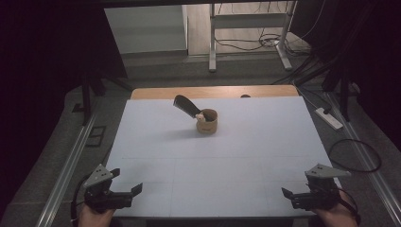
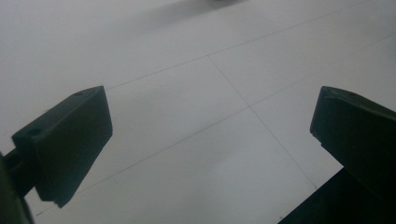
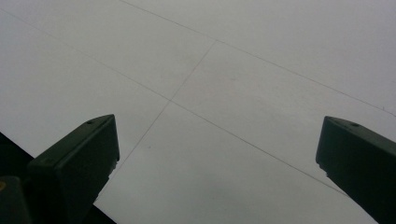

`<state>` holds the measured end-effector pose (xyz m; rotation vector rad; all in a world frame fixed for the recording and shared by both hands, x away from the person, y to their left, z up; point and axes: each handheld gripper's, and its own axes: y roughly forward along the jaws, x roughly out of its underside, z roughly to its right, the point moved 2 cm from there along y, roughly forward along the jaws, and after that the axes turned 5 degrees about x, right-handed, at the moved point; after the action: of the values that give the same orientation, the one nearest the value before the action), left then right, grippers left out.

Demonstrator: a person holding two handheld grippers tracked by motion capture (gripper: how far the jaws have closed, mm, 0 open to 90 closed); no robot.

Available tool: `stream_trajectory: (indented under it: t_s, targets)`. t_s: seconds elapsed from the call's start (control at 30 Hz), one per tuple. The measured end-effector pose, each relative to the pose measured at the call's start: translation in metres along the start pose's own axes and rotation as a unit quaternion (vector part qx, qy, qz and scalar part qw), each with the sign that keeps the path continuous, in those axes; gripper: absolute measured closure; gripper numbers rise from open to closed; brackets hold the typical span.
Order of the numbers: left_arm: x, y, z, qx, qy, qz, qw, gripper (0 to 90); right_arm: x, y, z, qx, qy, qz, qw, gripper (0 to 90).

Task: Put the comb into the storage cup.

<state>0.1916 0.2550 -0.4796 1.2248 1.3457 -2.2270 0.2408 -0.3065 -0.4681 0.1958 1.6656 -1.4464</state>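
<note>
Jaws spread wide on both sides, nothing between them but bare white surface. Left gripper (image 1: 126, 188) low at the near left corner of the table (image 1: 246, 161), jaws apart and pointing inward across the front edge. Same story in the left gripper view (image 2: 212, 135): two black jaws well apart, thin seam lines of the white top running between them, a dark strip of the table's edge at lower right. Right gripper (image 1: 287, 194) parked at the near right corner, jaws open too and aimed back toward the left one. Right gripper view (image 3: 217, 158) confirming it: black jaws far apart, white panels and crossing seams in the gap, a sliver of dark edge at lower left.

Out in the middle, toward the far side: a small tan cup (image 1: 207, 122), upright on the white top, well apart from both grippers and roughly midway between them left to right. Inside the cup, a little pale figure (image 1: 200, 117) peeking over the rim at its left side. Leaning out of the cup up and to the left, a dark flat paddle-shaped thing (image 1: 185, 105), tilted, its broad end raised over the table; hard to tell exactly what it is. Faint shadow falling left of the cup.

Beyond the white top, a strip of bare wood (image 1: 213, 91) along the far edge. On the floor at right, a white power strip (image 1: 329, 118) and a loop of black cable (image 1: 355, 156).
</note>
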Motion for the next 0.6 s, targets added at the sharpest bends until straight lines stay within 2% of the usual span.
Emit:
stream_trajectory:
  t_s: [0.27,0.6]
  targets:
    - [0.0045,0.0023,0.0008,-0.003,-0.002,-0.019,0.9998,0.0,-0.0001,0.0000,-0.0002,0.001,-0.001,0.000,1.0000,0.0]
    - [0.0048,0.0061,0.0038,-0.015,0.008,-0.039,0.9991,0.0,-0.0002,0.0000,-0.0004,0.001,-0.001,0.000,1.0000,0.0]
